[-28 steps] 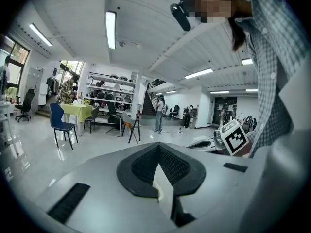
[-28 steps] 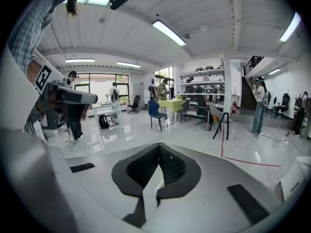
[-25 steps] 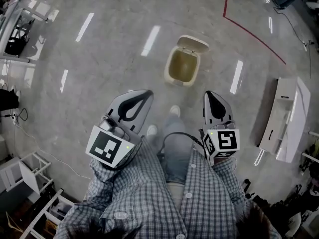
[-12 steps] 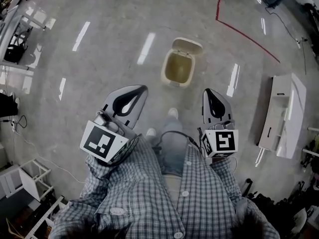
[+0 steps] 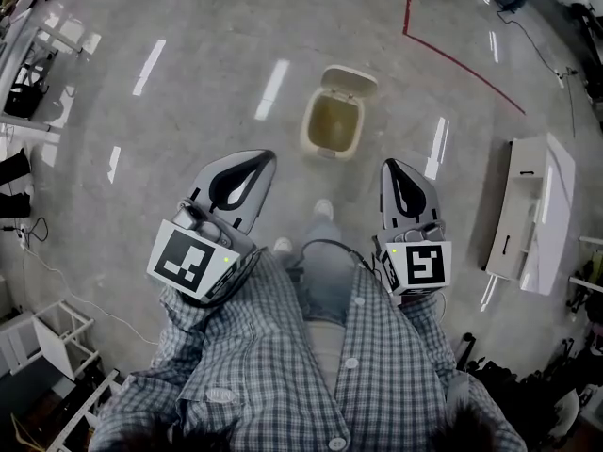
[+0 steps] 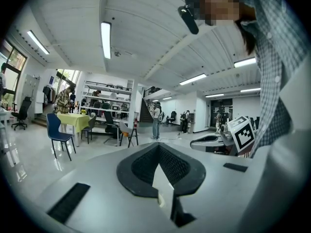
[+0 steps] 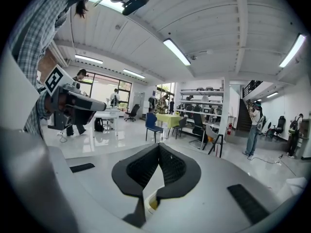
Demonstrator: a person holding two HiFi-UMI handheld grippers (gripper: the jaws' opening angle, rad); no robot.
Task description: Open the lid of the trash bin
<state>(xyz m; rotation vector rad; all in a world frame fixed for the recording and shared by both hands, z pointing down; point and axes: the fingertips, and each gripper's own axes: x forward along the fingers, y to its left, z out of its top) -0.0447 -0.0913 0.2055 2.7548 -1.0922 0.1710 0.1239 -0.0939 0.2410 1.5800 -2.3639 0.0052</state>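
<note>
A beige trash bin (image 5: 332,123) stands on the grey floor ahead of my feet, its lid (image 5: 350,80) tipped back and the inside showing. My left gripper (image 5: 267,156) is held near my body, well short of the bin and to its left, jaws together with nothing in them. My right gripper (image 5: 391,164) hangs to the bin's lower right, also shut and empty. Both gripper views look level across the room: the left gripper (image 6: 158,145) and the right gripper (image 7: 159,145) each show jaw tips meeting, and the bin is out of sight there.
A white cabinet (image 5: 532,215) lies on the floor at the right. A red tape line (image 5: 462,59) runs behind the bin. White shelving (image 5: 47,332) stands at the lower left. Chairs, a yellow table (image 6: 73,120) and people stand far off in the room.
The bin has drifted slightly up and left in the head view as I shifted. Both grippers stayed shut near my body. The lid is up in all frames.
</note>
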